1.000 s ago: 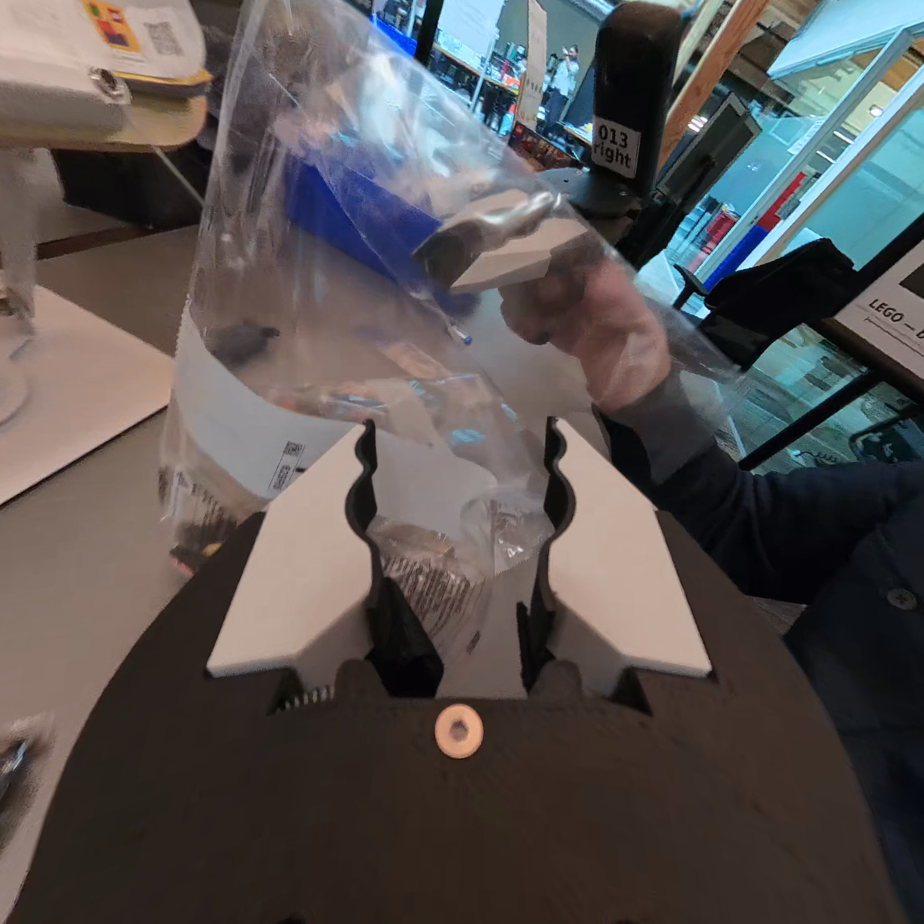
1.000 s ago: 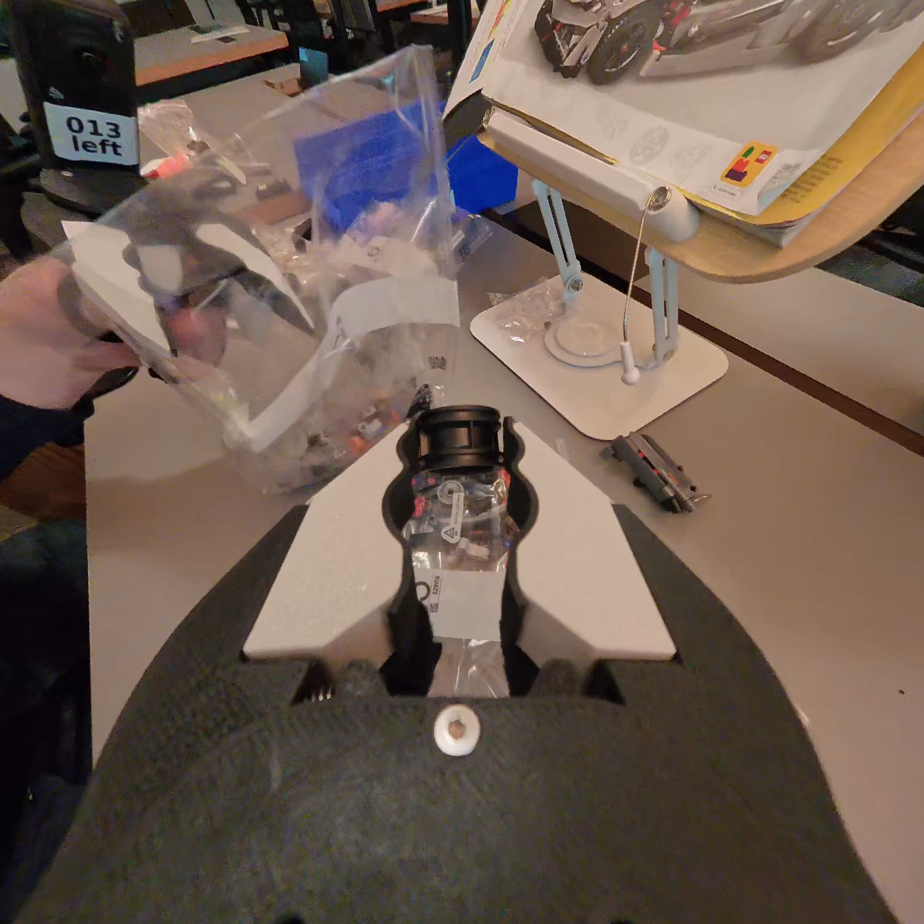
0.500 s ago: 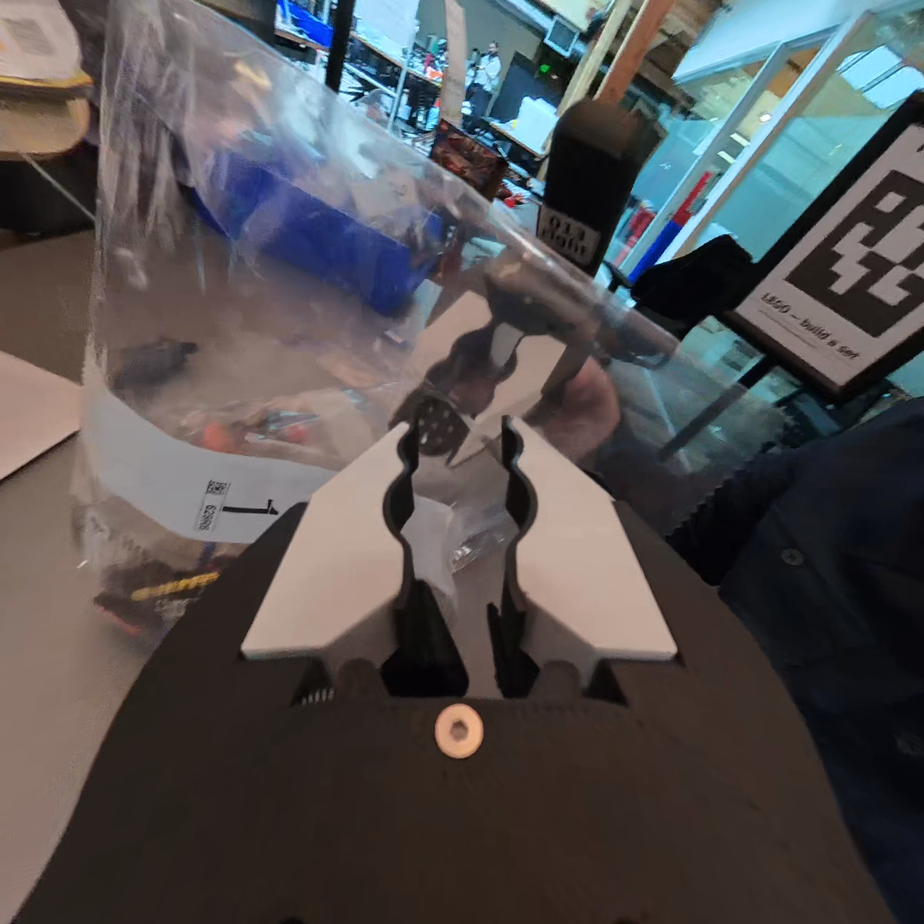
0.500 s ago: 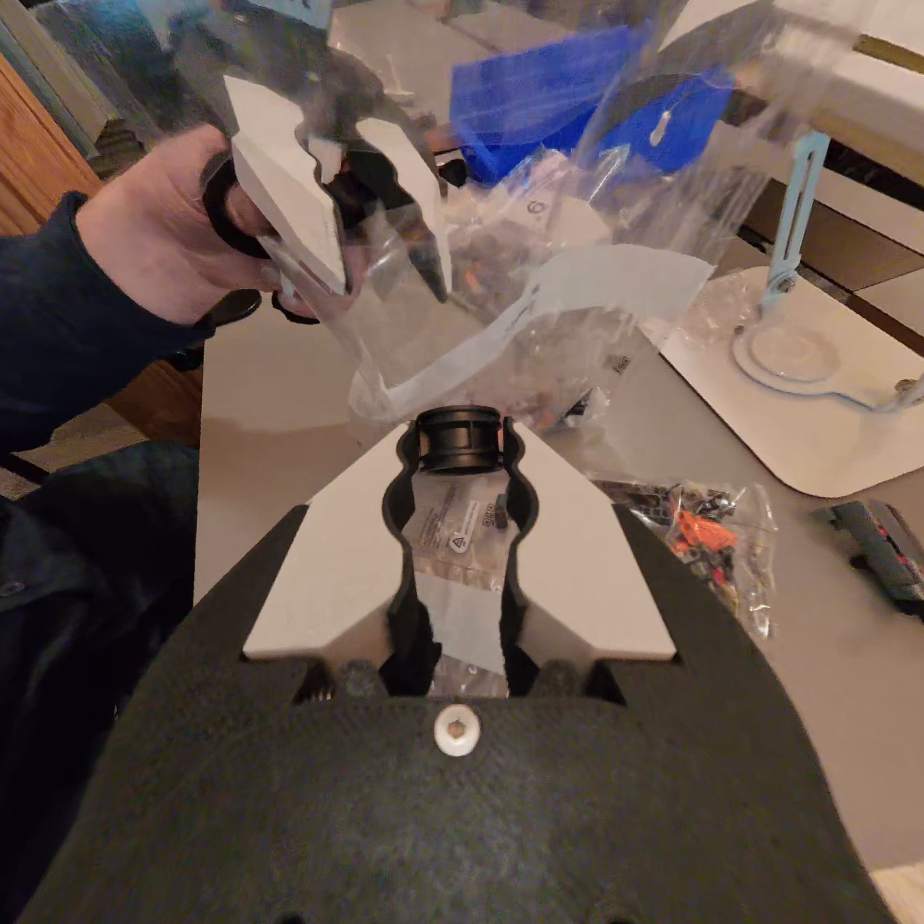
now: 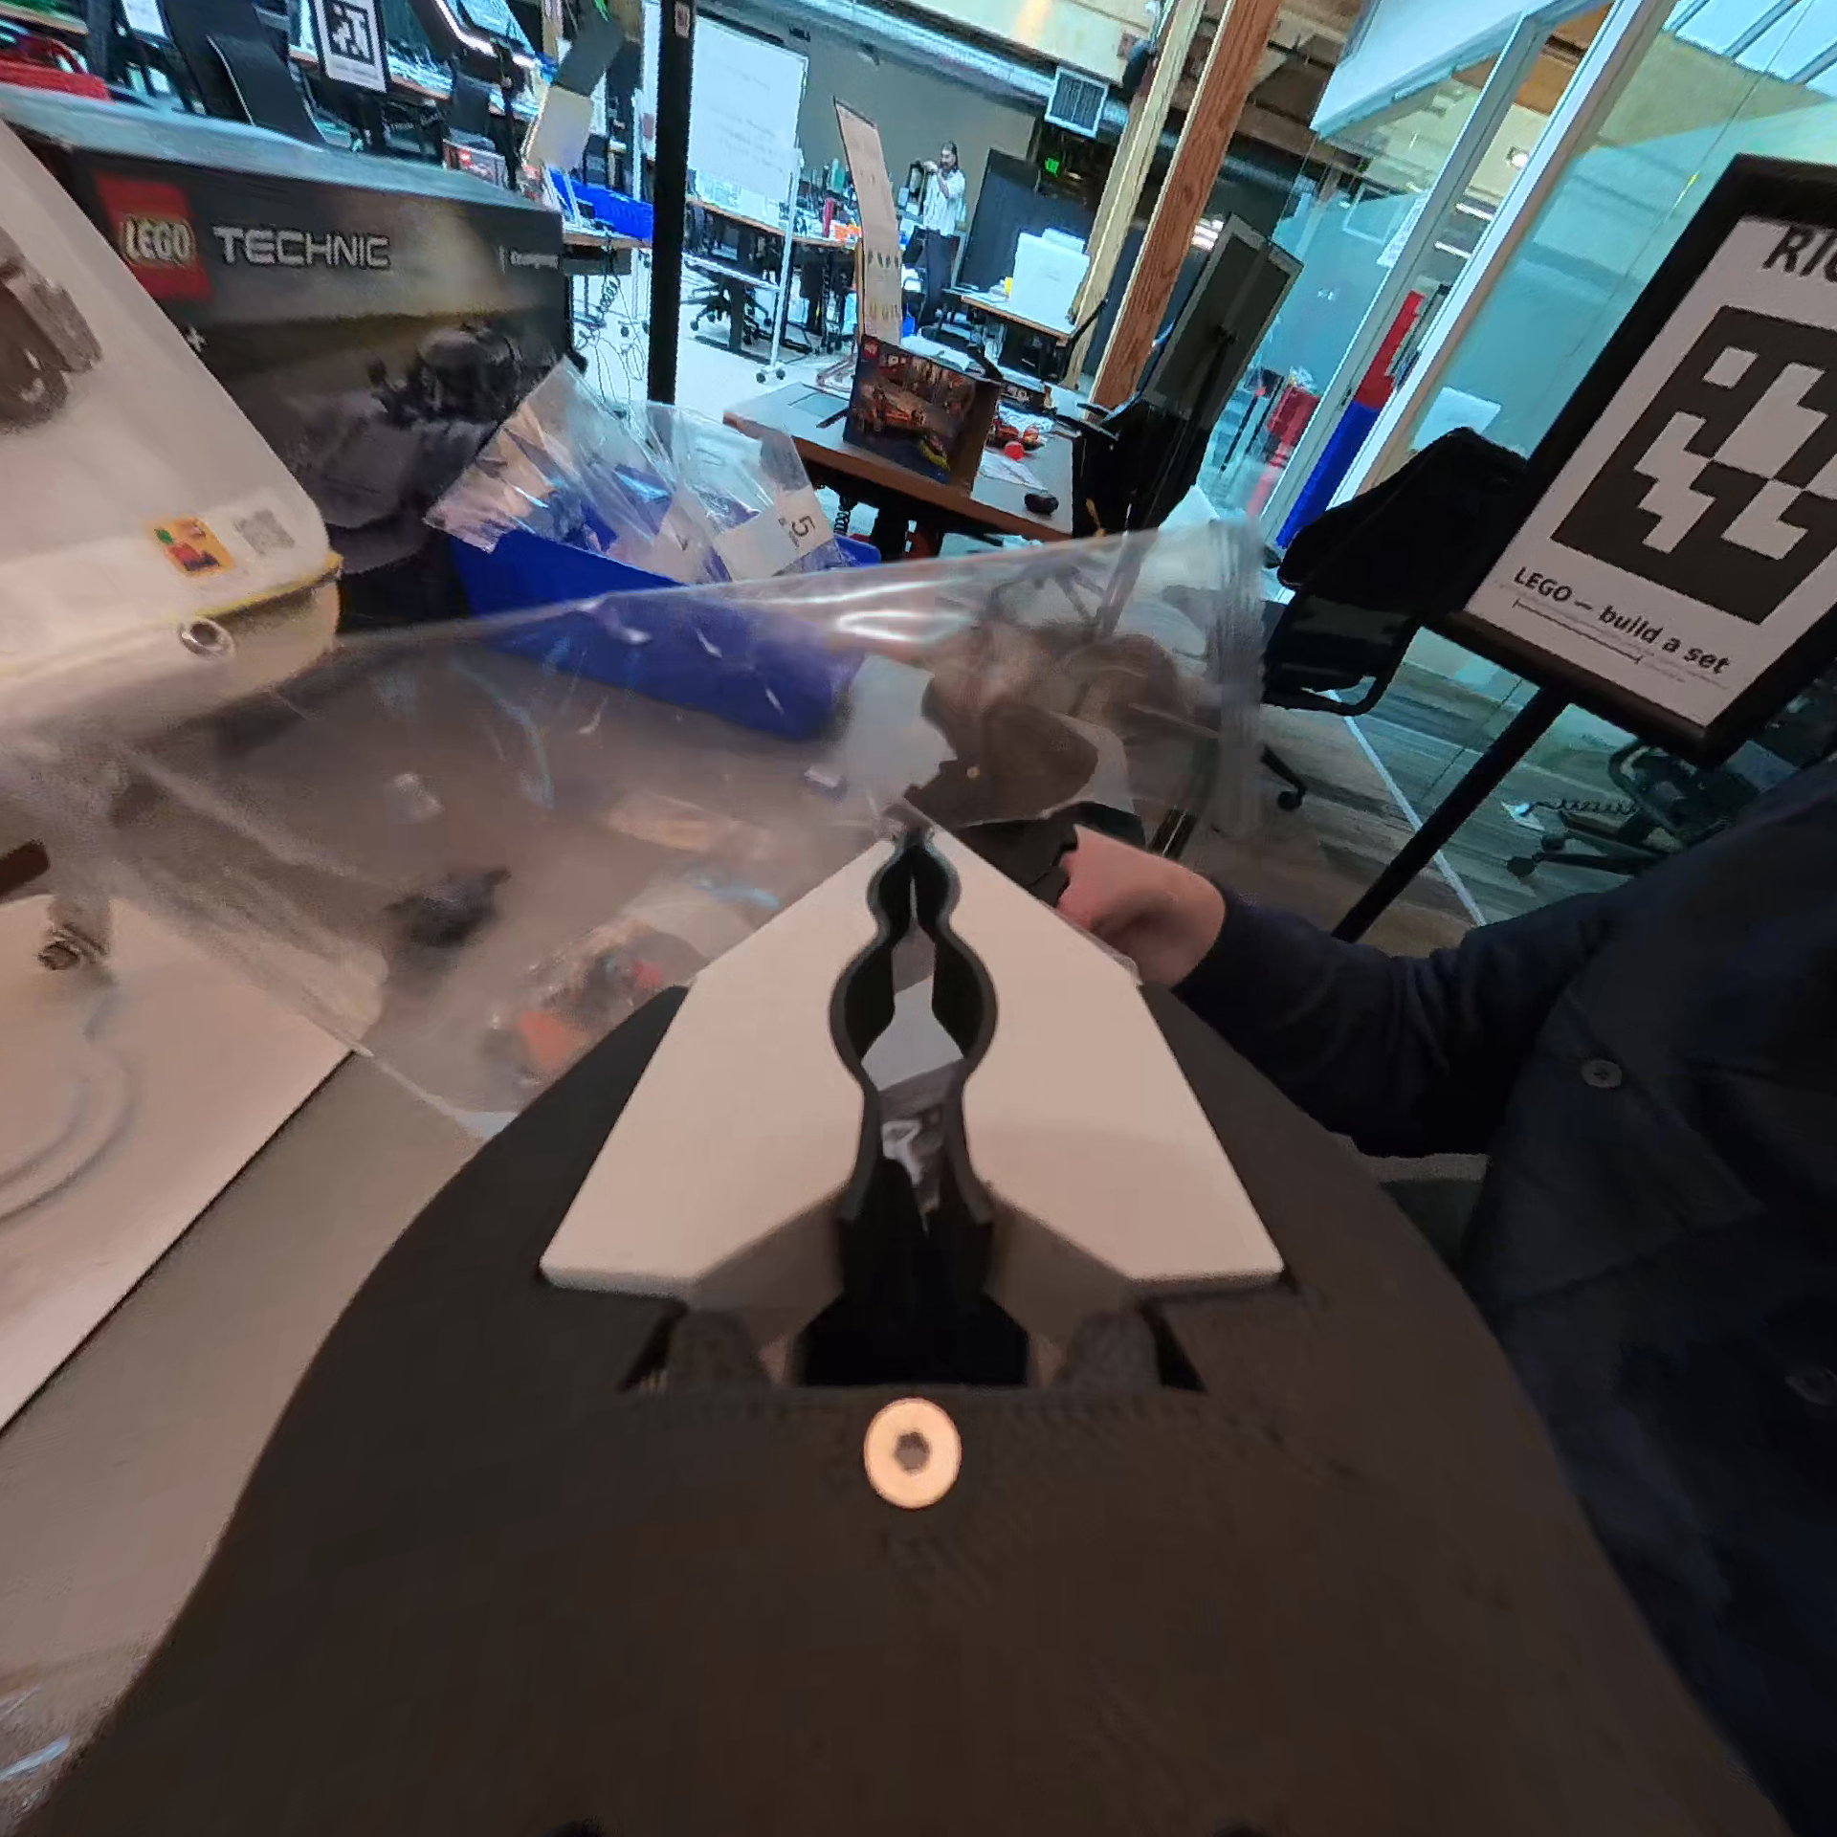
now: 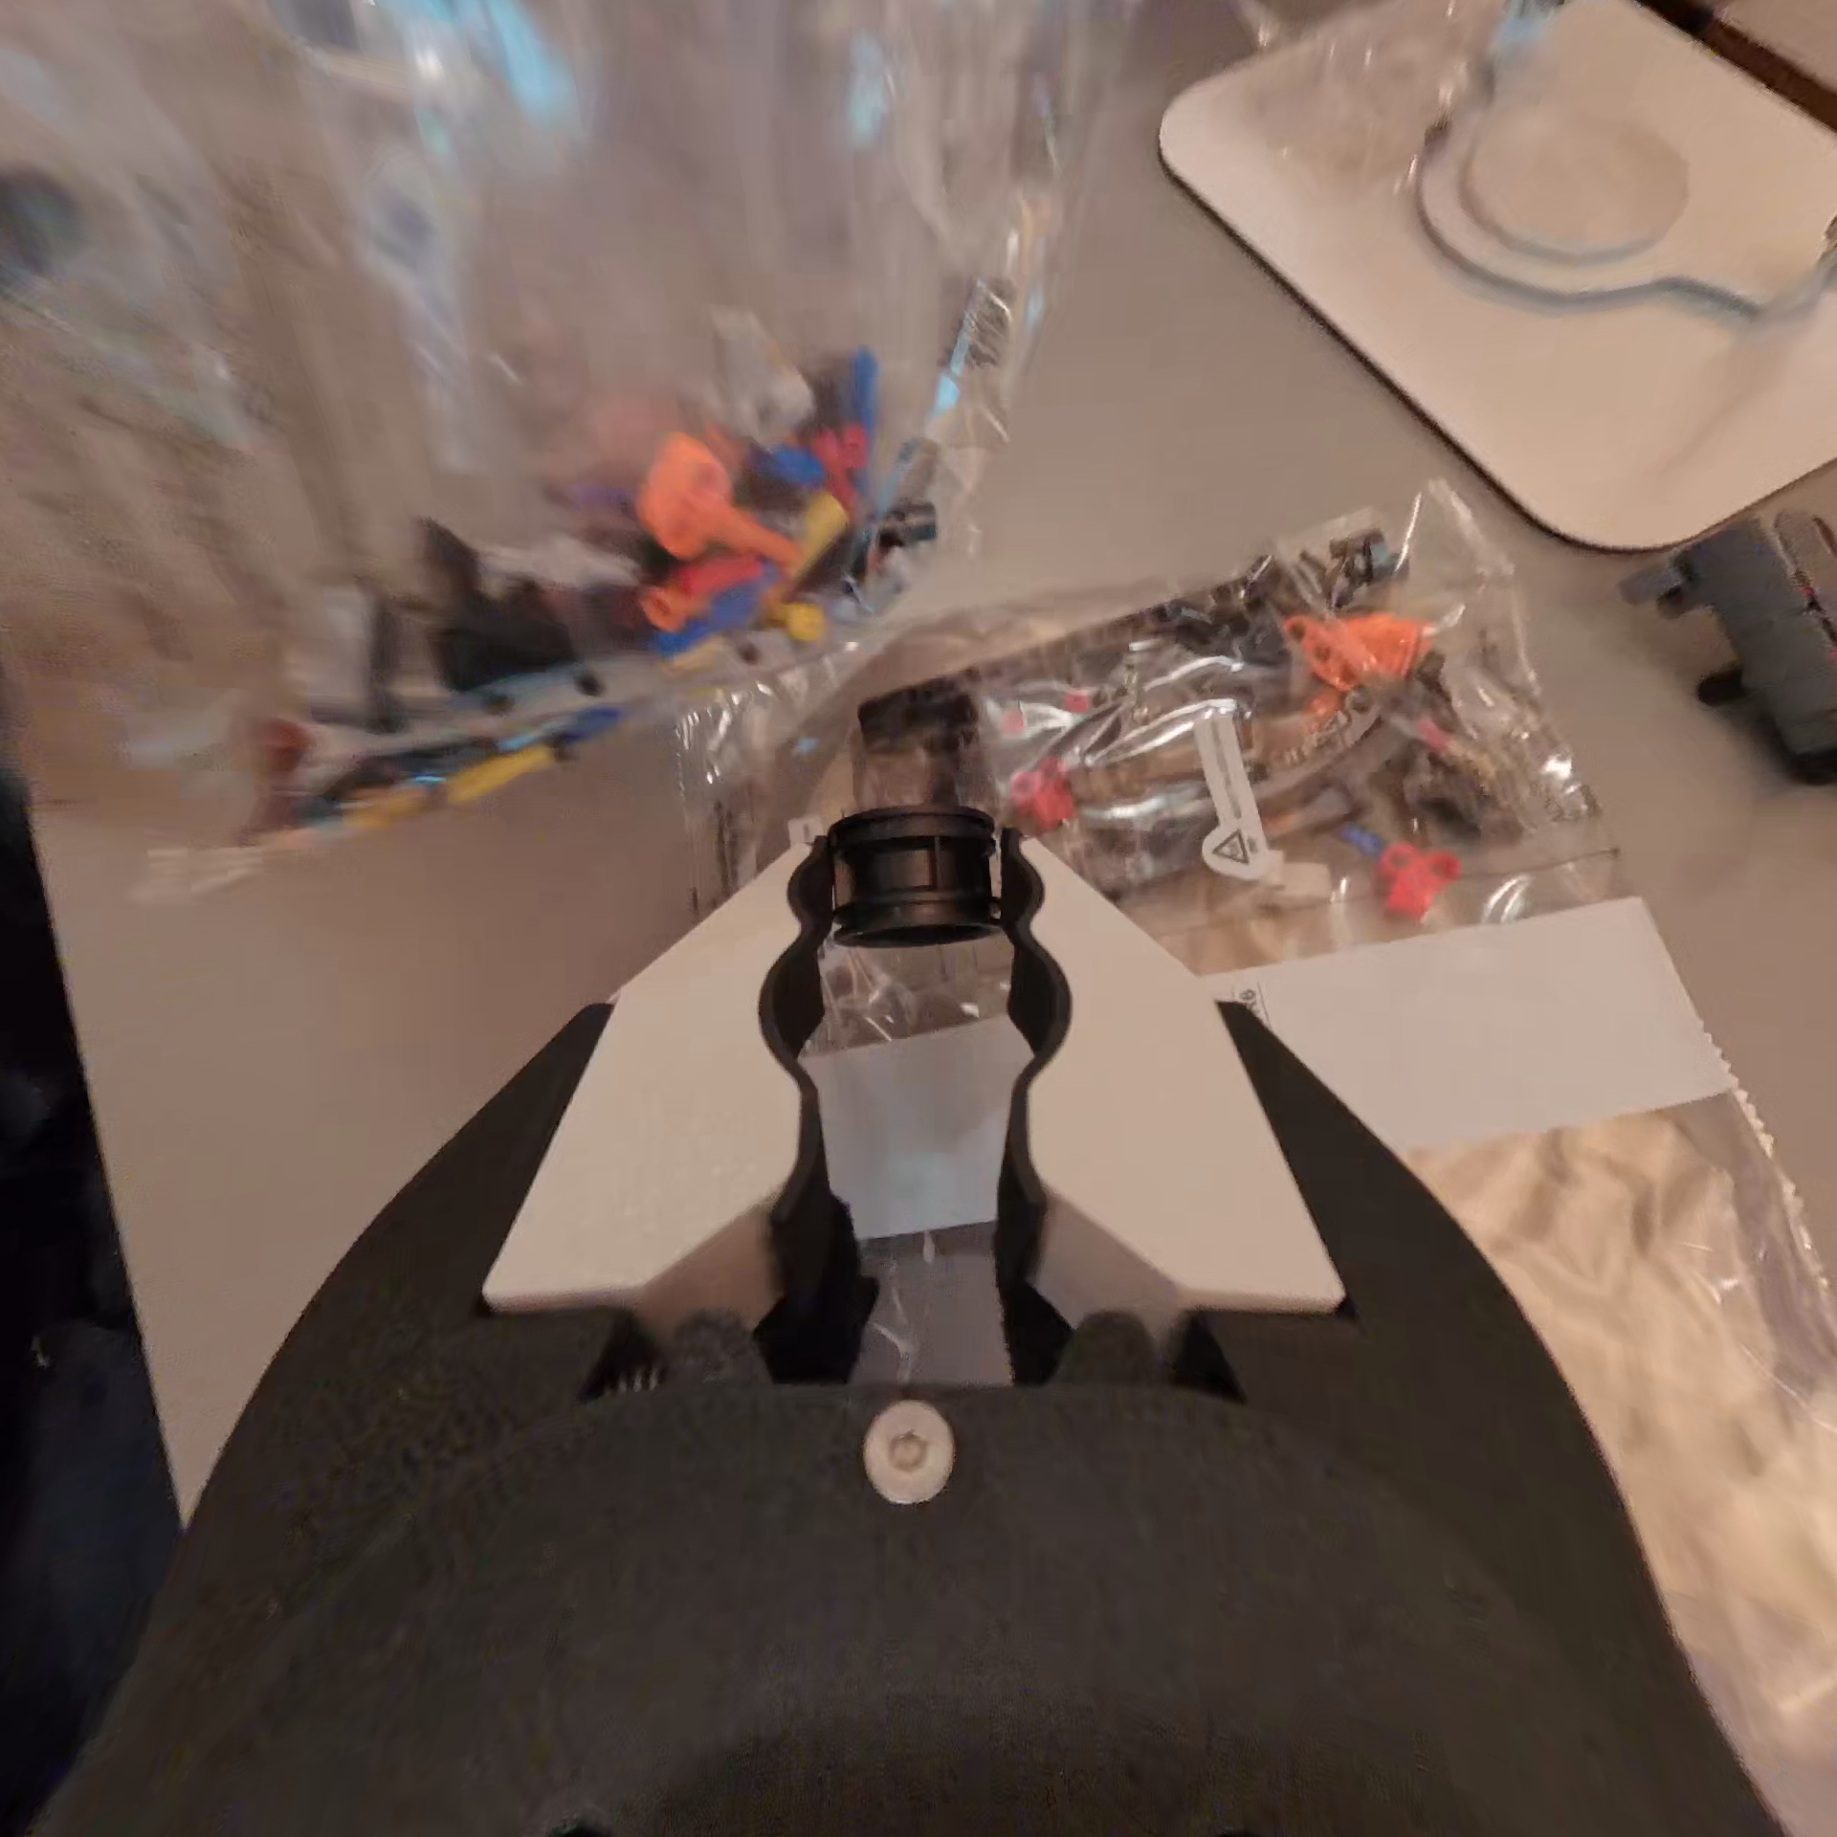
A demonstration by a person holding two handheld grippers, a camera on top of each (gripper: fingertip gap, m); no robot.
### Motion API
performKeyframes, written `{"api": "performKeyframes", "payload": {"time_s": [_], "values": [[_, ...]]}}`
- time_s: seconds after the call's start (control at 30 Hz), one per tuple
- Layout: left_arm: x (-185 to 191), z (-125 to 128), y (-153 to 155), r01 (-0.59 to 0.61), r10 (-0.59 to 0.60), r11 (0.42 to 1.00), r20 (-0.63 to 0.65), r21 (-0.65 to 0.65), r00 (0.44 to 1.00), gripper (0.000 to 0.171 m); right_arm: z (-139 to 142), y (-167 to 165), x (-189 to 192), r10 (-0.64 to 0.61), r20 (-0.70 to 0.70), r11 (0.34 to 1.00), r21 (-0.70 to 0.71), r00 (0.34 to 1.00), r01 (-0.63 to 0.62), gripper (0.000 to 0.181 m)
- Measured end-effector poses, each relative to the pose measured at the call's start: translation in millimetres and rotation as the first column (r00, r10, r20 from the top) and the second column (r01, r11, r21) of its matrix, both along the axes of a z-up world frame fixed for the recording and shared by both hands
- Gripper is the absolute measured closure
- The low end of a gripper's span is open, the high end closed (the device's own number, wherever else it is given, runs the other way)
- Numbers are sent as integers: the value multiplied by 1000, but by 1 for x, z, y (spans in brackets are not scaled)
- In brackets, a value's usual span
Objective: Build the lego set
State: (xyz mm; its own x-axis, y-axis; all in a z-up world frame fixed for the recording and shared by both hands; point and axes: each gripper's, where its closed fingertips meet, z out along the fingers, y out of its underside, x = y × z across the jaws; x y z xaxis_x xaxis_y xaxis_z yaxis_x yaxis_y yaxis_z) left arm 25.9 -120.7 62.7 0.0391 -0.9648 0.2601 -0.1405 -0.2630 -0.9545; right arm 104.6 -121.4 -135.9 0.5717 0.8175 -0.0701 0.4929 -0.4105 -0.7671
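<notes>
The large clear bag (image 5: 616,815) of loose lego pieces hangs in the air, stretched sideways, pinched at one edge by the left hand-held gripper (image 5: 913,857), whose fingers are together on the film. Its bright pieces sag to the low end, just above the surface (image 6: 298,1044). The right hand-held gripper (image 6: 913,890) is clamped on a small black wheel hub (image 6: 913,880) and sits nearer the sealed small bag (image 6: 1243,755) lying flat just beyond the large bag. To my eye, the left one alone controls the large bag. Past it stand a white stand base (image 6: 1551,249), a grey part (image 6: 1750,636), a blue bin (image 5: 676,636) and the set's box (image 5: 328,298).
</notes>
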Motion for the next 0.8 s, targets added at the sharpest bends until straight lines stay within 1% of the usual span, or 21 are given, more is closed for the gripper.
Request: {"api": "performKeyframes", "payload": {"time_s": [0.07,0.13,0.2,0.27,0.33,0.37,0.4,0.5,0.6,0.67,0.73,0.8], "values": [[-10,8,2,-23,23,999,-13,32,1000,171,-11,-3,-3,26,45,1000,-4,999,-26,150],[-18,17,0,-34,34,999,2,41,999,171,-21,-12,-10,87,101,996,-18,991,-85,150],[-27,23,0,-57,57,997,13,58,998,171,-21,-30,-21,187,118,982,-17,975,-187,150],[-33,25,-2,-70,70,995,13,67,997,171,-24,-50,-32,282,125,959,-48,951,-278,150],[-39,26,-2,-87,86,993,15,75,996,171,-27,-67,-43,355,127,934,-77,926,-348,150],[-40,26,-3,-89,88,993,17,73,996,171,-32,-73,-47,375,151,926,-103,915,-362,150],[-41,25,-3,-90,89,993,17,70,996,171,-38,-75,-50,384,183,922,-126,905,-366,150],[-44,24,-4,-94,93,993,23,68,995,171,-40,-74,-61,400,242,917,-115,884,-383,146],[-47,25,-6,-95,93,993,34,67,995,171,-40,-72,-71,404,258,915,-132,878,-382,128],[-49,26,-7,-97,95,993,38,67,995,171,-38,-69,-74,402,264,915,-133,877,-380,123],[-51,25,-9,-96,94,993,37,67,995,171,-31,-67,-70,380,248,925,-113,891,-363,123],[-54,23,-11,-97,95,993,34,71,995,171,-26,-69,-62,357,241,934,-105,902,-342,130]]}}
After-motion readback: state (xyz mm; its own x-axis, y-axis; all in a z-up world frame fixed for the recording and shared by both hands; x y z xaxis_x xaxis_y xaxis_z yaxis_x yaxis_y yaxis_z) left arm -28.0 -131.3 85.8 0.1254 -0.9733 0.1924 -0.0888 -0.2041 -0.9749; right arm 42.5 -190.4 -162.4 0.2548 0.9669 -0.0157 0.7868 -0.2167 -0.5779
